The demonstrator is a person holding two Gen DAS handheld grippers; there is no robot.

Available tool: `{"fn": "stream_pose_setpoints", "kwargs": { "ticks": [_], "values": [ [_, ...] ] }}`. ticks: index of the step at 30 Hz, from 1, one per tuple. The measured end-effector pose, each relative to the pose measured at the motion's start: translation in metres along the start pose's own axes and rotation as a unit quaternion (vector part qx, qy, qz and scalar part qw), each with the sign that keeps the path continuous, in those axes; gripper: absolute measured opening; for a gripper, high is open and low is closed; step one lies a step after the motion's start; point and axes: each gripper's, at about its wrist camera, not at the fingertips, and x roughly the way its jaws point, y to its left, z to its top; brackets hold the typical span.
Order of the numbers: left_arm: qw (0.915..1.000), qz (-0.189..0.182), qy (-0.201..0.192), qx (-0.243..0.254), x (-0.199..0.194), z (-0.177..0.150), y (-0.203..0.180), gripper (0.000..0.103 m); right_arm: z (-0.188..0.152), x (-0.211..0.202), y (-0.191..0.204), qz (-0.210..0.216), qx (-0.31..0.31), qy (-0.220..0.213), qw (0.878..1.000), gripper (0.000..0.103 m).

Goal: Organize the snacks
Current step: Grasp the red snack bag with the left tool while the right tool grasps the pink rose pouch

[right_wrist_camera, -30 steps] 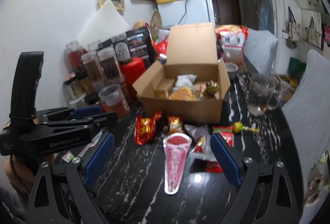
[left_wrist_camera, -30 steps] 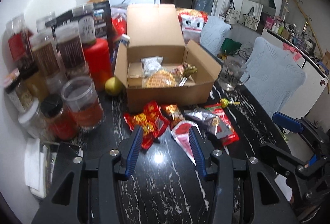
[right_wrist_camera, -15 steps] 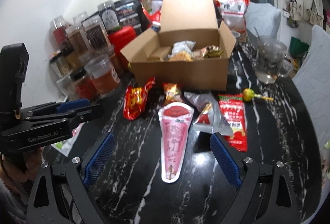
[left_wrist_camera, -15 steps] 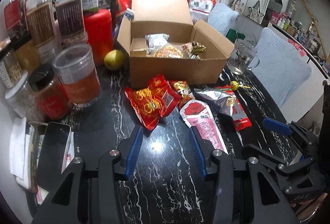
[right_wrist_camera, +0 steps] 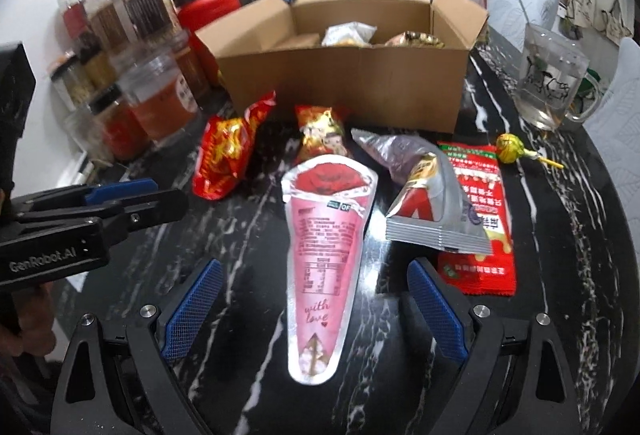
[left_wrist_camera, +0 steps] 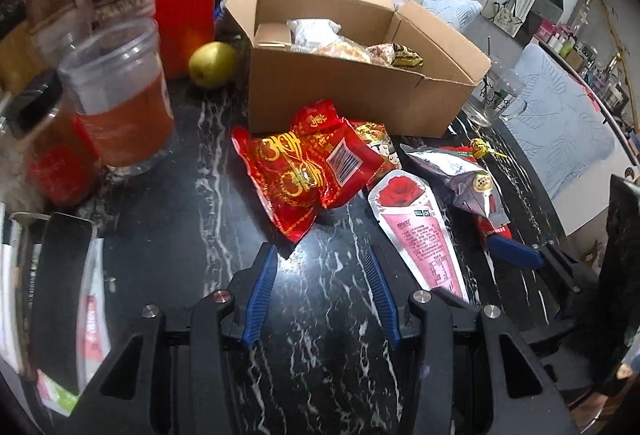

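My left gripper (left_wrist_camera: 320,267) hung over the black marble table (left_wrist_camera: 168,255) w/ its jaws partway apart & nothing btwn them, blue pads over bare tabletop just short of the red-and-gold snack bag (left_wrist_camera: 296,171). My right gripper (right_wrist_camera: 312,299) had its jaws spread wide, nothing clamped; the pink cone-shaped pouch (right_wrist_camera: 326,235) w/ the rose print lay flat on the table btwn the two fingers, narrow tip toward me, pads not touching it. Right beside that pouch on its right sat a silver foil packet (right_wrist_camera: 432,203), lying partly on top of a flat red sachet (right_wrist_camera: 480,219). A small gold-and-red packet (right_wrist_camera: 320,131) was just behind the pouch's wide end, touching or nearly so, couldn't tell which. A yellow lollipop (right_wrist_camera: 508,149) lay apart from the rest, near the glass mug (right_wrist_camera: 552,83). Behind all the loose snacks stood the open cardboard box (right_wrist_camera: 360,83), flaps up, w/ several wrapped snacks already inside. Left of the box: a green-yellow pear (left_wrist_camera: 212,63), a red canister (left_wrist_camera: 184,11), a clear jar w/ reddish contents (left_wrist_camera: 120,107) & a row of other jars against the wall. From the right cam I could see my left gripper coming in from the left edge, held by a hand (right_wrist_camera: 24,319)
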Motion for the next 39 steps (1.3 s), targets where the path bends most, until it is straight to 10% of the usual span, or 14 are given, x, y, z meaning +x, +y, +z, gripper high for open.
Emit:
{"fn": "stream_pose_setpoints", "kwargs": {
  "ticks": [31, 39],
  "values": [
    [0.9984, 0.029, -0.002, -0.049, 0.034, 0.025, 0.01, 0.053, 0.007, 0.024, -0.015, 0.017, 0.018, 0.018, 1.0, 0.095],
    [0.9979, 0.044, -0.026, -0.04, 0.011, 0.021, 0.01, 0.053, 0.003, 0.034, 0.007, -0.067, -0.05, 0.016, 0.996, 0.085]
  ]
}}
